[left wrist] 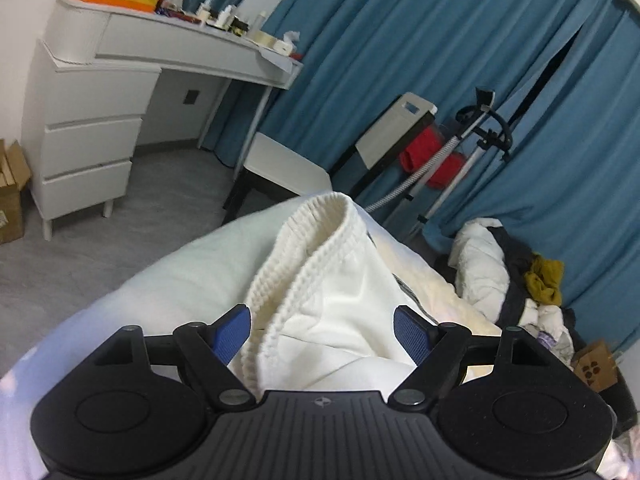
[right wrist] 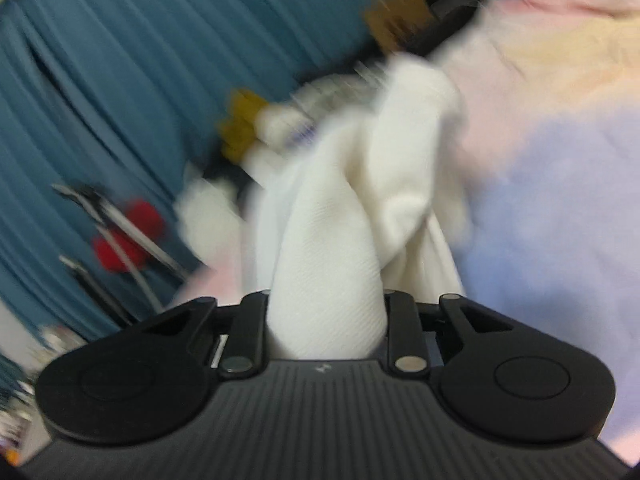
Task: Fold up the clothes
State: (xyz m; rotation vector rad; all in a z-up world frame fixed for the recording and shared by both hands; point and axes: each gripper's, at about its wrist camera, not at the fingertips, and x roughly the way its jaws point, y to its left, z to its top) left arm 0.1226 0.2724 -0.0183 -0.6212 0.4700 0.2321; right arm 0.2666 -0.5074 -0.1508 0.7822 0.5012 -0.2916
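Left gripper (left wrist: 322,330): jaws spread wide apart, blue pads (left wrist: 230,334) on either side of the white garment (left wrist: 320,280) without pressing it; the ribbed hem (left wrist: 316,236) rises ahead between the fingers; the gripper points level across the bed (left wrist: 168,276) toward the blue curtain (left wrist: 400,40) and white dresser (left wrist: 88,128). Right gripper (right wrist: 326,320): jaws drawn together and clamped on a bunched fold of the white garment (right wrist: 328,280), which trails upward from the fingers; the view is tilted and motion-blurred; pastel bedding (right wrist: 560,160) lies to the right; a clothes pile (left wrist: 512,276) sits at the far bed edge.
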